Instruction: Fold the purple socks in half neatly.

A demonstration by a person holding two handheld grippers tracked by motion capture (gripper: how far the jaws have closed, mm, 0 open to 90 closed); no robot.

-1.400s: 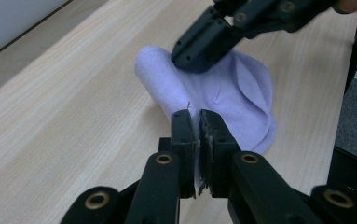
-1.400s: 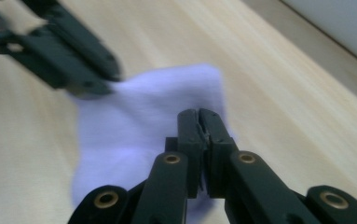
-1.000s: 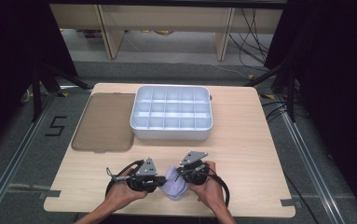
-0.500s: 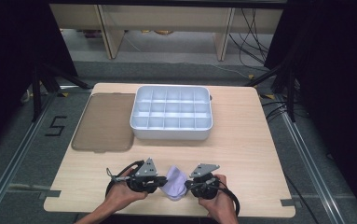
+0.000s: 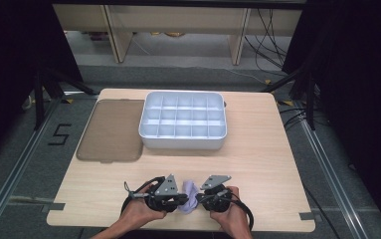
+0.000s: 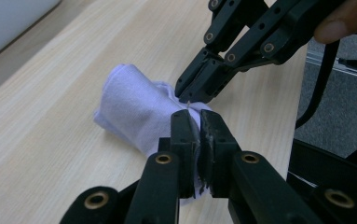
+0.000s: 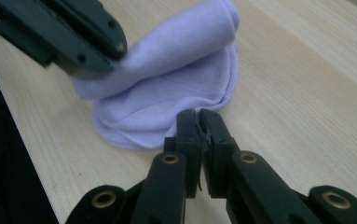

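We are looking at a lab recording bay, black curtains [image 5: 9, 59] enclosing a wooden table [image 5: 257, 164], floor tape marking [image 5: 58, 134], cables [image 5: 267, 30] trailing behind.

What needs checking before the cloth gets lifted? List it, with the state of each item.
1. Left gripper shut on the lilac cloth: ok, cloth is pinched between its fingers.
2. Right gripper shut on the cloth's edge: cannot tell; fingers are shut at the hem, but cloth between them is not clear.
3. Cloth still folded: ok, it lies rolled on the table.
4. Divided tray free to receive it: ok, its compartments look bare.
5. Path from cloth to tray clear: ok, bare wood between them.
6. Brown lid out of the way: ok, flat left of the tray.
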